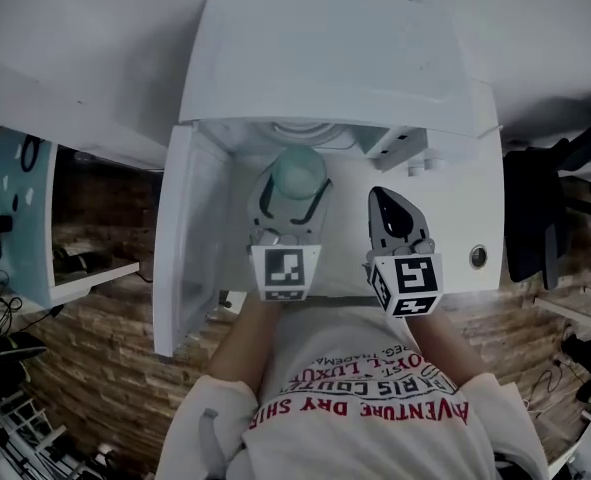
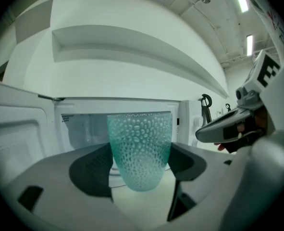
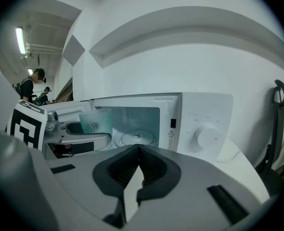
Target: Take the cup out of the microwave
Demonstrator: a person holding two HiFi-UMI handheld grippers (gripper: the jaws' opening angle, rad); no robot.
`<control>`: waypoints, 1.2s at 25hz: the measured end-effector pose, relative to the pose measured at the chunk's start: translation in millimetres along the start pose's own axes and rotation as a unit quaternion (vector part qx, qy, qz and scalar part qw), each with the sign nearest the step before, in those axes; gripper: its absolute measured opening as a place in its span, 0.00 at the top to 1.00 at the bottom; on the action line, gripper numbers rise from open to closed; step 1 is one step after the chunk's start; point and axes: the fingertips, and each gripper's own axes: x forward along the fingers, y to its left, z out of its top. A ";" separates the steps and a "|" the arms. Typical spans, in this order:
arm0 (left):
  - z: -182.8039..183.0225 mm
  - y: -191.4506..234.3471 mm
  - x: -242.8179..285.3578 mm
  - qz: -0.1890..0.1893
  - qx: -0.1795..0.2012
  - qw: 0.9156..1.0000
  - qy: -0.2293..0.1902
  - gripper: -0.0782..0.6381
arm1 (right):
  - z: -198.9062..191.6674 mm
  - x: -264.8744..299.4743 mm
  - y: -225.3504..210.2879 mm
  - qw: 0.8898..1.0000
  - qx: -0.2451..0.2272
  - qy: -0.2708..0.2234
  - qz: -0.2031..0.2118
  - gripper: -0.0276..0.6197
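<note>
At the open microwave's (image 1: 325,63) mouth, the left gripper (image 1: 295,186) grasps the teal cup (image 1: 300,168); right of the cup, the right gripper (image 1: 385,200) is clenched, empty.

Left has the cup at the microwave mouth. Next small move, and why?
Probably draw the left gripper straight back and level. Its jaws clamp the upright cup, which is clear of the turntable but close to the microwave opening, and the door stands open.

White tabletop (image 1: 472,213) carries microwave (image 1: 325,58), door open; small round fitting (image 1: 478,256), possibly grommet, in surface.
</note>
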 end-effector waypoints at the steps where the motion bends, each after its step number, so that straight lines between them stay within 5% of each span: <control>1: 5.0 -1.1 -6.9 0.000 0.002 1.000 -0.003 0.39 | 4.3 -2.8 2.0 1.000 -0.001 -0.006 0.001 0.94; 9: 60.7 7.4 -45.9 0.008 0.019 0.999 -0.044 0.39 | 51.2 -20.8 10.3 0.998 0.011 -0.067 0.001 0.94; 15: 101.2 22.8 -62.9 0.024 -0.014 0.997 -0.068 0.39 | 89.9 -30.1 19.9 0.994 0.002 -0.111 0.005 0.94; 30: 139.7 38.5 -68.7 0.022 0.003 0.995 -0.093 0.39 | 139.3 -43.5 39.4 0.986 -0.032 -0.166 -0.004 0.94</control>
